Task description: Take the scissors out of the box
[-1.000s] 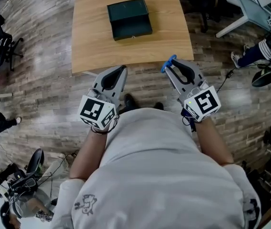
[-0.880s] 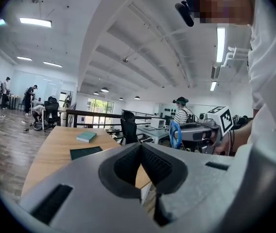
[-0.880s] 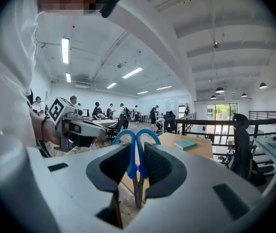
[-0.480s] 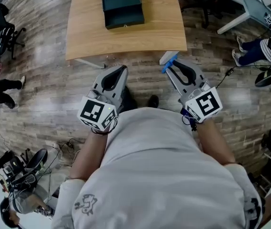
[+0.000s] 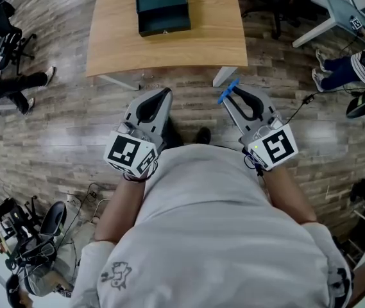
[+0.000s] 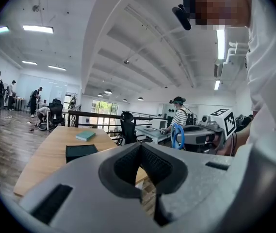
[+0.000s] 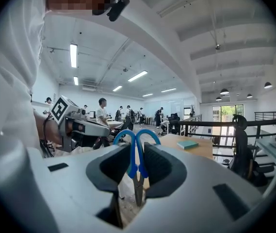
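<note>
1. Floor (image 5: pixel 73 120) – wood planks. The person stands on it, back from the worktop, with both grippers over the planks rather than over the wood top.
2. Worktop (image 5: pixel 169 50) – pale wood, ahead of both grippers and well apart from them.
3. Box (image 5: pixel 163 10) – dark green, open, lying near the far edge of the worktop. Nothing can be made out inside it.
4. Left gripper (image 5: pixel 161 96) – fingers closed tip to tip with nothing between them. It is held low beside the body and looks idle.
5. Right gripper (image 5: pixel 231 97) – fingers narrow, clamped on the scissors where handles meet blades.
6. Scissors (image 7: pixel 137 159) – blue loops standing out past the fingertips, grey blades pointing back toward the holder. They are out of the box and well clear of it.

Handling note: the removal looks done, and what is left is probably setting the scissors down. Hold the clamp pressure even, since the grip is on a thin neck and the scissors could pivot. Bring them down flat onto bare worktop beside the box, and open the fingers only once they rest.
</note>
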Tool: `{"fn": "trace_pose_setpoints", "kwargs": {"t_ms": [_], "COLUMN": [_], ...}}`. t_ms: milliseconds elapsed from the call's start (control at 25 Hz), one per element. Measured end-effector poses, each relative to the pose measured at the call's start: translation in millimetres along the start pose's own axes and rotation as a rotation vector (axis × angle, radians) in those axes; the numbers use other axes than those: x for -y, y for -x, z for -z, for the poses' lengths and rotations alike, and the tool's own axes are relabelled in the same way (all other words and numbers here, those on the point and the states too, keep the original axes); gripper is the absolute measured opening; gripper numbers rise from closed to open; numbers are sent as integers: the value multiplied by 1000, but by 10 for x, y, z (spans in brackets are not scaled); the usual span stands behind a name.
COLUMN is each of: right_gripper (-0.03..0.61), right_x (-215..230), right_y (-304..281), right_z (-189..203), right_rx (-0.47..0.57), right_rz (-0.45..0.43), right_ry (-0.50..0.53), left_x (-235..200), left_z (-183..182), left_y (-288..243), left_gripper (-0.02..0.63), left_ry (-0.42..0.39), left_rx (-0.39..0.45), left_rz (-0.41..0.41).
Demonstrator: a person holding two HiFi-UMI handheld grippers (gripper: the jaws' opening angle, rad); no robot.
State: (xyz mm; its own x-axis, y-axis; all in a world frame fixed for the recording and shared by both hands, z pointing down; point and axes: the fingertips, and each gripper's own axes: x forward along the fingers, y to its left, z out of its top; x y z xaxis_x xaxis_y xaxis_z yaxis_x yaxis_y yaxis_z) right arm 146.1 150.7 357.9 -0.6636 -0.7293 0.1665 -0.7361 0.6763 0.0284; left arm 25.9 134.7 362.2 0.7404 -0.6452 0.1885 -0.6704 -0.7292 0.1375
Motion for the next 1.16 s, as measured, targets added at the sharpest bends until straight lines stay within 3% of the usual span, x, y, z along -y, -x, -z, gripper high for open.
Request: {"fn": "trace_pose_setpoints", "kwargs": {"t_ms": [1160], "right_gripper": [95], "right_x": [-70], "right_y": [-87], "right_z": [61], "right_rx": [-1], "right_rz": [-23], "right_ry": [-10], "left_x": [-50], "left_z": [33], "left_y": [14], "left_gripper": [5], "left_ry": [5], "left_rx": [2], "left_rz": [-5]}}
